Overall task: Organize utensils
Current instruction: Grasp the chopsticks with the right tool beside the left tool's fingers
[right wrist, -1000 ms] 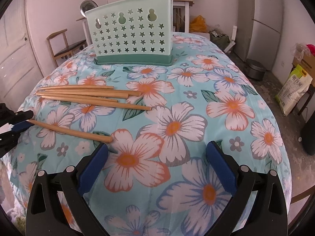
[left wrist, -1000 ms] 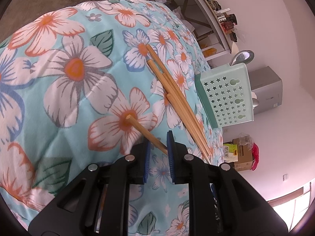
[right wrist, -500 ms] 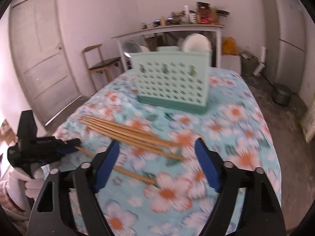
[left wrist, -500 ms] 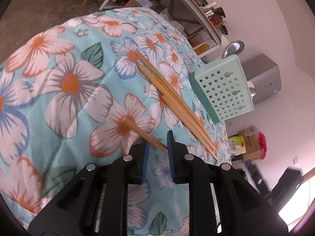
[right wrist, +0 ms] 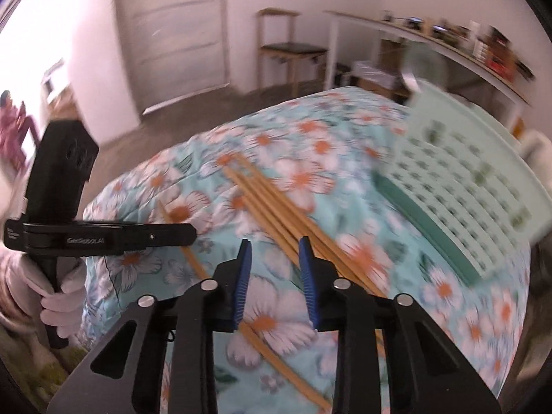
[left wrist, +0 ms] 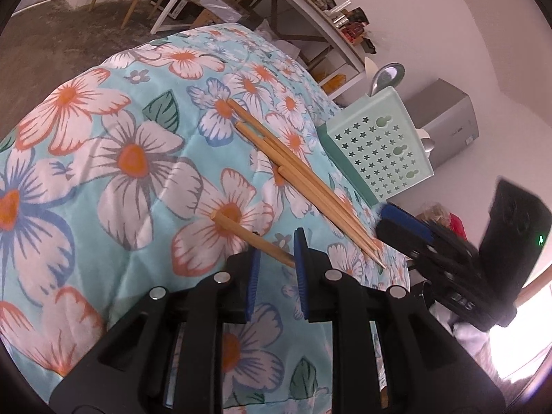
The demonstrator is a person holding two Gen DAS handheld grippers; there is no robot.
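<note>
The left gripper [left wrist: 274, 258] has one chopstick [left wrist: 252, 236] between its narrow jaws, though real pressing cannot be told. The right gripper [right wrist: 272, 258] has just been closing (nothing is between its pads). The other chopsticks [right wrist: 276, 214] lie mid-tabletop, near the green holder [left wrist: 379, 146] at the far edge.

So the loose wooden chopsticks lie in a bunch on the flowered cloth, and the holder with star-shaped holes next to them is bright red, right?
Not quite: the holder is pale mint green, not red, as the left wrist view shows clearly. The rest holds: it has star-shaped holes and stands beside the bunch of wooden chopsticks on the flowered cloth.
</note>
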